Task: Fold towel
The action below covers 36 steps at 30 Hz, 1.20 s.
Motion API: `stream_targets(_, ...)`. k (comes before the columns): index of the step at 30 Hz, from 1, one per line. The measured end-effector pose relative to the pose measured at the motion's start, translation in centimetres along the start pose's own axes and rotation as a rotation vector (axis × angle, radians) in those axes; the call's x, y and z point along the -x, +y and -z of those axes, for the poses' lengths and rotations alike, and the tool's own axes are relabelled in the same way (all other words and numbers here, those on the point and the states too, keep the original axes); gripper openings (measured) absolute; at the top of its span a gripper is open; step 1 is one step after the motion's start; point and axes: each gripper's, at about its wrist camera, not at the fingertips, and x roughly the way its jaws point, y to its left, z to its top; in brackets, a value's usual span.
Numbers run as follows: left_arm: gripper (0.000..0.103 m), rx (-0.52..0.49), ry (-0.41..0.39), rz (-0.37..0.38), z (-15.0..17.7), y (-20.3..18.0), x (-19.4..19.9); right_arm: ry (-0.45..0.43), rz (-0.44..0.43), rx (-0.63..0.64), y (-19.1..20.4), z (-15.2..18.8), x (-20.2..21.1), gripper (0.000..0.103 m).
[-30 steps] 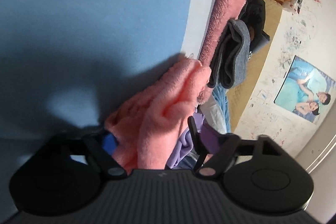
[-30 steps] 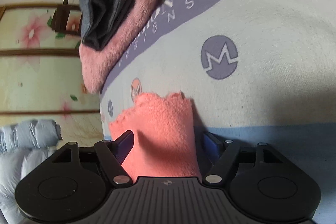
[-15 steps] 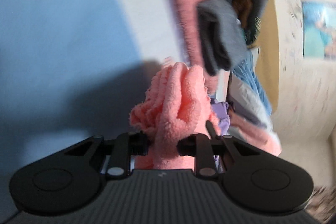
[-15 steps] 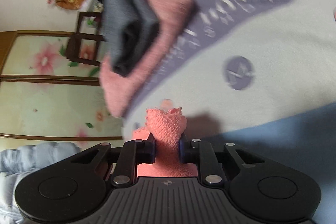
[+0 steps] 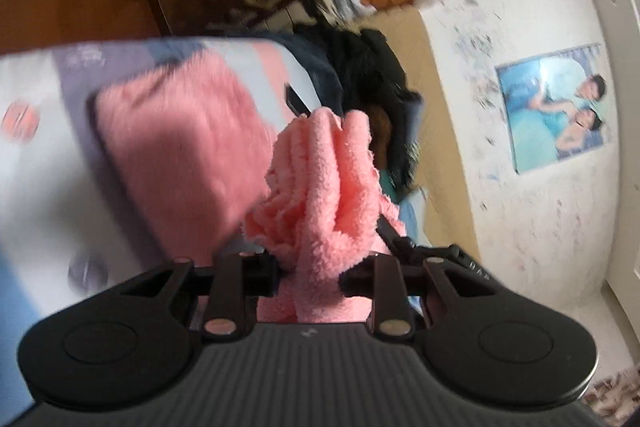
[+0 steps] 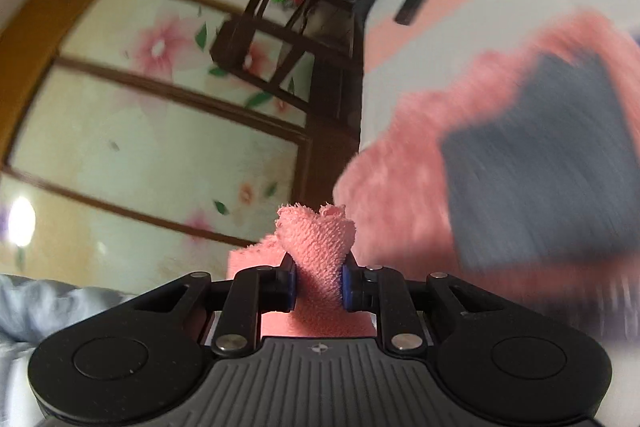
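Towel [image 5: 320, 187], a pink terry cloth, is pinched in both tools and held clear of the bed [image 5: 44, 163]: the left gripper [image 5: 310, 273] is clamped on a thick bunched wad of it, and the right gripper [image 6: 318, 285] is pressed tight on a narrower twisted corner. Relative to the bed, the cloth hangs above and in front of the fluffy pink pillow [image 5: 180, 147], on which a folded grey cloth [image 6: 540, 167] is seen in the right wrist view. How far the folding has gone cannot be settled, since most of the towel is hidden below the tools and both views are blurred. Judged from the bunching, the grips should be held firm and level, the edge between them drawn taut so that wrinkles fall out, and the cloth lowered onto bare bed beside the pillow, not over it.
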Motion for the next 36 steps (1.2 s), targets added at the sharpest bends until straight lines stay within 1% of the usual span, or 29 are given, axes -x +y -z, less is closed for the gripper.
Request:
stream_targets(2,0.028,-0.025,-0.01,-0.028,-1.2,0.9,-1.3,0.024,0.064,0.051,0.6,-2.5,-3.5,0.02)
stream_targets(3,0.029,-0.037,-0.014,-0.042,-1.8,1.4,-2.0,0.024,0.09,0.064,0.6,-3.1,-4.7,0.02)
stream_targets(5,0.029,-0.065,0.005,-0.087,-3.2,2.5,-5.0,0.017,0.142,0.094,0.2,-3.9,-6.8,0.022)
stream_targets(6,0.029,-0.062,0.024,-0.113,-3.7,3.2,-6.6,0.015,0.173,0.117,0.0,-4.1,-7.8,0.027)
stream_targets(7,0.031,-0.056,0.043,-0.14,-4.1,4.0,-8.2,0.014,0.206,0.139,-0.3,-4.3,-8.8,0.035)
stream_targets(9,0.034,0.03,0.076,-0.209,-4.5,6.5,-10.5,0.012,0.291,0.156,-1.1,-4.4,-10.1,0.046)
stream_targets(10,0.036,0.072,0.092,-0.24,-4.7,7.8,-11.6,-0.006,0.321,0.152,-1.4,-4.5,-10.1,0.045)
stream_targets(11,0.037,0.108,0.089,-0.225,-4.9,8.5,-11.7,-0.051,0.321,0.145,-1.5,-4.3,-9.4,0.043)
stream_targets(13,0.04,0.181,0.085,-0.195,-5.1,9.8,-11.8,-0.166,0.268,0.177,-1.3,-3.5,-6.8,0.043)
stream_targets(14,0.042,0.213,0.082,-0.18,-5.2,10.5,-11.8,-0.189,0.246,0.203,-1.2,-2.9,-5.6,0.044)
stream_targets(15,0.05,0.195,0.07,-0.155,-5.3,10.1,-11.2,-0.176,0.217,0.21,-1.3,-2.4,-5.1,0.047)
stream_targets(16,0.064,0.175,0.057,-0.123,-5.2,9.8,-10.4,-0.15,0.184,0.209,-1.5,-2.0,-4.8,0.047)
stream_targets(17,0.071,0.157,0.026,-0.096,-5.0,9.3,-9.1,-0.117,0.152,0.198,-1.8,-1.4,-4.7,0.047)
stream_targets(18,0.084,0.14,-0.005,-0.07,-4.8,8.8,-7.9,-0.088,0.135,0.186,-2.2,-1.0,-5.1,0.047)
stream_targets(19,0.088,0.122,-0.036,-0.043,-4.7,8.3,-6.6,-0.064,0.125,0.176,-2.5,-0.6,-5.6,0.048)
stream_targets(20,0.088,0.104,-0.065,-0.016,-4.5,7.8,-5.4,-0.04,0.114,0.167,-2.8,-0.2,-6.1,0.049)
stream_targets(21,0.088,0.089,-0.066,0.01,-4.5,7.3,-4.8,-0.031,0.107,0.146,-3.2,-0.1,-6.5,0.052)
stream_targets(22,0.088,0.077,-0.045,0.039,-4.7,6.6,-4.7,-0.03,0.102,0.121,-3.6,-0.1,-6.9,0.054)
stream_targets(24,0.088,0.078,0.025,0.108,-5.4,5.9,-5.8,-0.027,0.091,0.071,-4.3,-0.1,-7.7,0.054)
stream_targets(25,0.09,0.087,0.053,0.133,-5.8,5.7,-6.8,-0.025,0.085,0.046,-4.7,-0.2,-8.1,0.06)
stream_targets(26,0.09,0.095,0.08,0.157,-6.1,5.6,-7.8,-0.024,0.08,0.021,-5.0,-0.2,-8.5,0.062)
stream_targets(27,0.091,0.09,0.103,0.146,-6.4,5.6,-9.2,-0.022,0.074,-0.004,-5.4,-0.2,-8.9,0.061)
stream_targets(29,0.092,0.055,0.147,0.004,-7.0,5.7,-12.1,-0.007,0.112,-0.027,-6.0,-0.3,-9.8,0.056)
stream_targets(31,0.09,0.034,0.194,-0.164,-7.1,7.0,-15.0,0.016,0.201,0.011,-5.7,-0.3,-10.7,0.031)
stream_targets(32,0.09,0.033,0.194,-0.168,-7.0,7.2,-15.4,0.03,0.243,0.033,-5.6,-0.2,-11.2,0.027)
stream_targets(33,0.09,0.032,0.195,-0.172,-7.0,7.5,-15.6,0.038,0.263,0.043,-5.4,-0.1,-11.4,0.025)
stream_targets(34,0.091,0.028,0.193,-0.16,-7.1,7.3,-15.5,0.038,0.256,0.037,-5.4,0.0,-11.2,0.028)
stream_targets(35,0.092,0.025,0.182,-0.132,-7.0,6.9,-14.9,0.028,0.226,0.023,-5.3,0.0,-10.6,0.032)
stream_targets(36,0.093,0.021,0.172,-0.104,-7.0,6.5,-14.3,0.006,0.19,0.016,-5.1,0.1,-9.6,0.042)
